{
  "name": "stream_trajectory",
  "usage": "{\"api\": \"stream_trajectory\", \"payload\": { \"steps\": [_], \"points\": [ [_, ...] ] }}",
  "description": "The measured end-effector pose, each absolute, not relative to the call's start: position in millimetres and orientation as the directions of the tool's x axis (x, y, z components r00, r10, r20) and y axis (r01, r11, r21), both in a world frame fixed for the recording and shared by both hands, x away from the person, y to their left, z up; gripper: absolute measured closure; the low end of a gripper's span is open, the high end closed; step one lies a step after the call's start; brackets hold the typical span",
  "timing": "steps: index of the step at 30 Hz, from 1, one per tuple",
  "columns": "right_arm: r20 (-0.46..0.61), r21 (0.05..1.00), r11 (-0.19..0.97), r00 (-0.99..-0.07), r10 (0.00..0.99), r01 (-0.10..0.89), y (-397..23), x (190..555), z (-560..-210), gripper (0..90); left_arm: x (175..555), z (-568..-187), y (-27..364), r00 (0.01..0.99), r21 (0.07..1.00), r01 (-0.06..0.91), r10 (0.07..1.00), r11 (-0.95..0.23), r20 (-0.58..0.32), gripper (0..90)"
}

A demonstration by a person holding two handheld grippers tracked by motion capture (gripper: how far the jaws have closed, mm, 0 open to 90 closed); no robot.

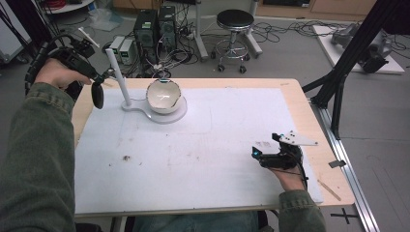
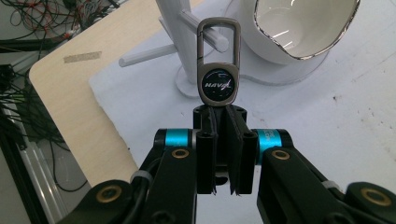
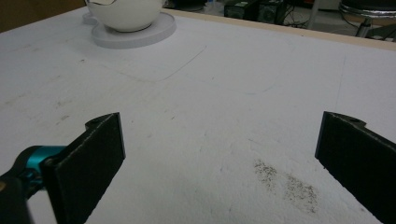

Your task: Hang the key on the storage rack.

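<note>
One white bowl (image 1: 164, 96) on the round end of a white stand base (image 1: 180, 114), tilted, gilt rim chipped or uneven; interior bare as far as visible in the left gripper view. One white post (image 1: 119, 77) rising from the base's other end, with two pegs (image 2: 148, 55) seen in the left gripper view.

One key fob (image 2: 217, 84): dark oval, metal loop on top, pinched at its lower end between the closed pads of the left gripper (image 2: 218, 112). Held upright just beside the post, loop close to a peg; contact not determinable. In the high view, held above the table's far-left corner.

Right gripper (image 1: 257, 153) resting low on the white mat (image 1: 193, 159) near the right edge, jaws spread wide, nothing between. Broad open mat between the two grippers. Wooden table (image 1: 309, 121) margin showing past the mat on the right.
</note>
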State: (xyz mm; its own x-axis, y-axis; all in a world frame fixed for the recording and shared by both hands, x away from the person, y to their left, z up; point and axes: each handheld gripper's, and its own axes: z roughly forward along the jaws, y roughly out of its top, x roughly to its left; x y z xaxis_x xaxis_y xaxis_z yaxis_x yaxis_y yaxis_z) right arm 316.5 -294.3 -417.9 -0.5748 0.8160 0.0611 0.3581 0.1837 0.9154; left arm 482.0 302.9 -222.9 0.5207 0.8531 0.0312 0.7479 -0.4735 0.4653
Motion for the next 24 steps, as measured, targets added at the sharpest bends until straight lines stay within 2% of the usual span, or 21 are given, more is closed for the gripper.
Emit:
{"api": "stream_trajectory", "payload": {
  "steps": [5,10,15,24],
  "points": [
    [0.061,0.912,0.188,-0.575,0.816,0.363,-293.1,317.1,-418.7,0.5,480.1,-225.5,305.1,0.526,0.479,0.742,0.85,-0.469,0.019,80.9],
    [0.064,0.913,0.184,-0.574,0.816,0.365,-292.3,317.0,-418.5,0.5,477.3,-227.4,305.0,0.537,0.507,0.728,0.843,-0.462,-0.003,71.7],
    [0.064,0.912,0.187,-0.576,0.815,0.365,-291.7,317.1,-418.1,0.5,475.8,-227.3,304.0,0.523,0.495,0.744,0.852,-0.45,-0.012,48.9],
    [0.061,0.914,0.189,-0.582,0.811,0.359,-291.5,317.8,-417.9,0.5,464.9,-235.1,295.7,0.545,0.532,0.706,0.838,-0.467,0.012,18.8]
  ]
}}
